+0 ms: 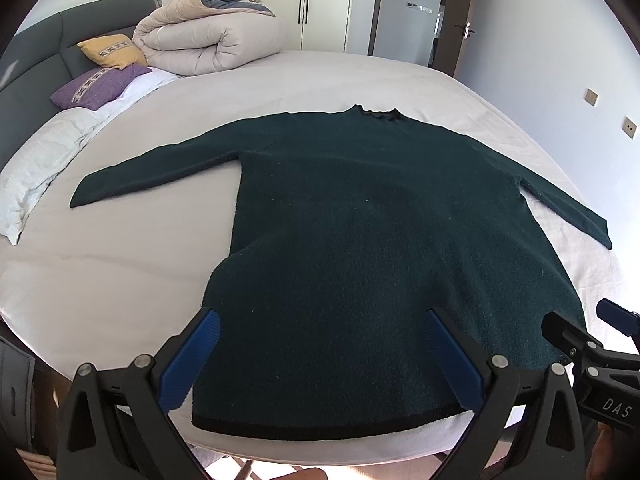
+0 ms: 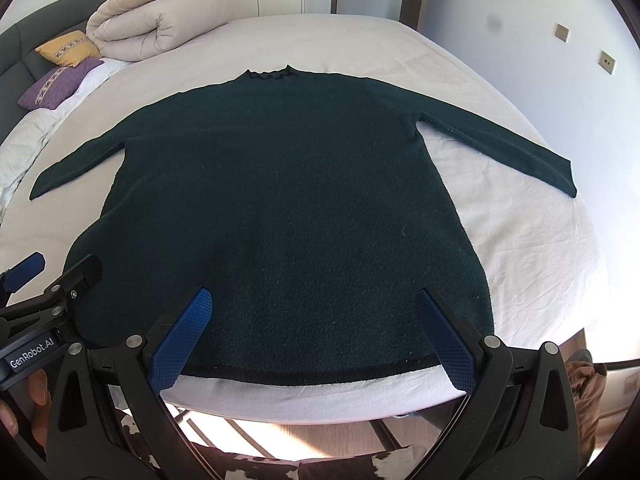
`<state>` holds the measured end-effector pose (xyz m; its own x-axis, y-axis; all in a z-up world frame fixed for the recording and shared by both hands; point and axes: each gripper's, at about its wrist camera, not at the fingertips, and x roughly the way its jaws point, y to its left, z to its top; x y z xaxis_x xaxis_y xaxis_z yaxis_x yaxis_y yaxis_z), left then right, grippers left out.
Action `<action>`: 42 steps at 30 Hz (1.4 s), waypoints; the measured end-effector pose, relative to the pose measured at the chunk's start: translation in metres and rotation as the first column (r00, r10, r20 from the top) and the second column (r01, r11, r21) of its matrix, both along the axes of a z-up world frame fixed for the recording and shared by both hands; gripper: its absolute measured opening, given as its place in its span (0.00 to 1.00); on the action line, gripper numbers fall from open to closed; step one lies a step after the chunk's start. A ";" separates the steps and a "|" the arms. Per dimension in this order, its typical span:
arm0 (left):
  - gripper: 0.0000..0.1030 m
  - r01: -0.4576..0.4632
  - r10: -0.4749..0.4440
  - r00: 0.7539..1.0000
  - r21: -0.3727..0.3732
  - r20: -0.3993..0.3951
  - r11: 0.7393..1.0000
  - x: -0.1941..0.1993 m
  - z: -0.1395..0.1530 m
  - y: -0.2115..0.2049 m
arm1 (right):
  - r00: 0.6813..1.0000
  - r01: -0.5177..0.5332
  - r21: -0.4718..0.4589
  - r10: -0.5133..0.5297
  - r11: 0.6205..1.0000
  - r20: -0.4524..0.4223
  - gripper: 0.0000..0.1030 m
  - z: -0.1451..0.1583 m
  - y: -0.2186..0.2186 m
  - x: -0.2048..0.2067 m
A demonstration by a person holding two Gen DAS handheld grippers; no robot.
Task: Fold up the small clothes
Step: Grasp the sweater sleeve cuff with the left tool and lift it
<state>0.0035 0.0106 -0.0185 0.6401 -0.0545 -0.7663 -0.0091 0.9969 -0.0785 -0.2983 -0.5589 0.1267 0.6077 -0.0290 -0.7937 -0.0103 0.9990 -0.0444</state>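
Observation:
A dark green knit sweater [image 1: 360, 248] [image 2: 288, 200] lies flat on the bed, collar far, black-trimmed hem near me, both sleeves spread out to the sides. My left gripper [image 1: 320, 316] hovers over the hem's left part, wide open, its blue pads [image 1: 200, 348] holding nothing. My right gripper [image 2: 312, 296] stands open over the hem's right part, nothing between its fingers. Each gripper shows at the edge of the other's view: the right gripper [image 1: 584, 328] and the left gripper [image 2: 60, 268].
The bed's white sheet [image 1: 132, 240] [image 2: 520, 220] surrounds the sweater. A rolled beige duvet [image 1: 200, 40], a yellow cushion [image 1: 112, 52] and a purple cushion [image 1: 96, 88] sit by the dark headboard [image 1: 36, 60] at the far left. Wardrobe doors and a doorway stand behind.

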 end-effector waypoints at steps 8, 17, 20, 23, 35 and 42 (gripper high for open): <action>1.00 0.004 -0.002 1.000 -0.079 0.015 0.997 0.005 -0.006 0.020 | 1.000 -0.020 0.015 0.020 1.000 0.005 1.00 0.003 0.002 0.011; 1.00 -0.108 0.140 0.987 -0.316 0.081 0.942 0.050 0.011 0.134 | 0.996 -0.010 0.195 -0.008 0.981 0.093 1.00 0.021 -0.013 0.032; 1.00 -0.145 0.214 0.970 -0.426 0.118 0.893 0.066 0.013 0.177 | 0.995 -0.017 0.212 -0.005 0.977 0.100 1.00 0.027 -0.012 0.047; 1.00 -0.223 0.261 0.965 -0.476 0.015 0.851 0.088 -0.001 0.213 | 0.995 -0.036 0.206 0.015 0.978 0.103 1.00 0.031 -0.004 0.061; 1.00 -0.445 0.578 0.793 -0.831 -0.192 0.335 0.145 -0.102 0.375 | 0.998 -0.053 0.264 0.044 0.963 0.037 1.00 0.006 0.026 0.119; 0.99 -0.435 0.641 0.740 -0.871 -0.202 0.227 0.177 -0.110 0.400 | 0.999 -0.033 0.302 0.040 0.953 -0.018 1.00 -0.017 0.033 0.149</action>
<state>0.1803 0.4103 -0.1281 0.8905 -0.1633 -0.4247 -0.4001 0.1632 -0.9018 -0.1488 -0.5263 0.1094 0.5851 0.2357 -0.7760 -0.0446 0.9647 0.2594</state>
